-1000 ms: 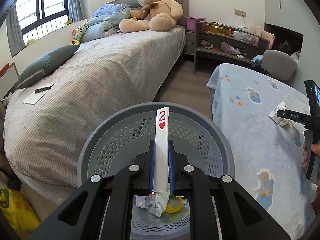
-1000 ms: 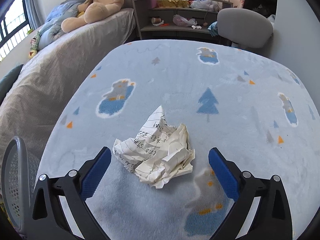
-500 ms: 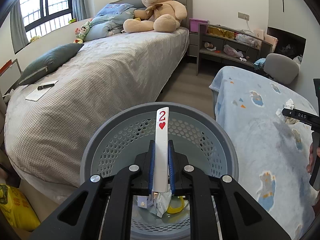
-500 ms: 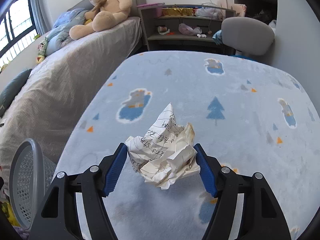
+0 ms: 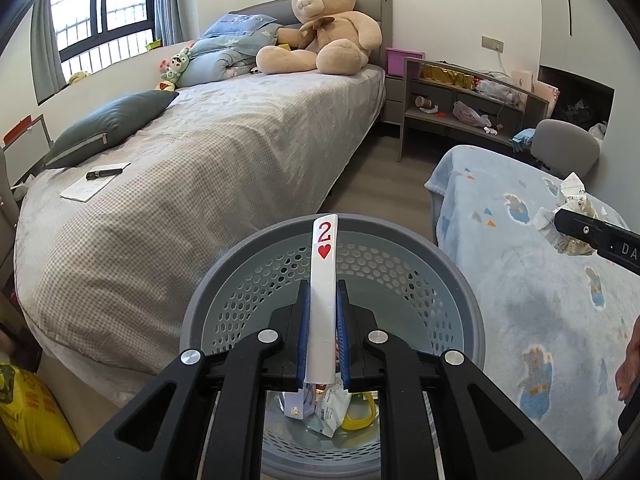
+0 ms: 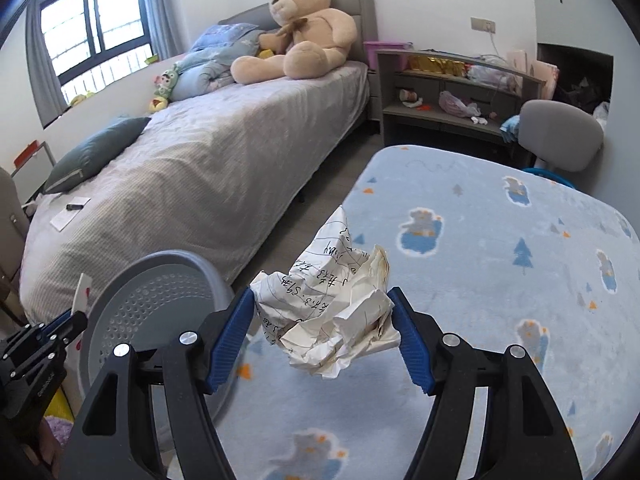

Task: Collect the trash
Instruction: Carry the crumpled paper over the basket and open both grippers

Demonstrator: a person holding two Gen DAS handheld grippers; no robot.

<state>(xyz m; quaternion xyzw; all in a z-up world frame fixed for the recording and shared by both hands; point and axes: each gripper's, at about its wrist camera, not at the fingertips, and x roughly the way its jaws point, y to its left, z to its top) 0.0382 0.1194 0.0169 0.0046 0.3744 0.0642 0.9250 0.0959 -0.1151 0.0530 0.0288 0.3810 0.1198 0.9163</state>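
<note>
My left gripper (image 5: 322, 300) is shut on a playing card (image 5: 323, 280), a two of hearts, held upright over the grey perforated trash basket (image 5: 400, 248). Several wrappers (image 5: 332, 408) lie at the basket's bottom. My right gripper (image 6: 322, 300) is shut on a crumpled ball of lined paper (image 6: 328, 312) and holds it above the blue blanket (image 6: 500, 280), near its left edge. The basket (image 6: 160, 280) stands to the lower left in the right wrist view, with the left gripper (image 6: 76, 318) and card beside it. The paper ball (image 5: 568, 216) shows at the right in the left wrist view.
A grey bed (image 5: 200, 168) with a teddy bear (image 5: 324, 28), a dark pillow (image 5: 108, 128) and a notepad with a pen (image 5: 96, 182) lies left. A cluttered shelf (image 5: 460, 104) and a grey chair (image 5: 564, 152) stand behind. A yellow bag (image 5: 24, 408) sits on the floor.
My right gripper closed on the crumpled paper, lifted it off the blanket and carried it left toward the basket. My left gripper kept holding the card over the basket.
</note>
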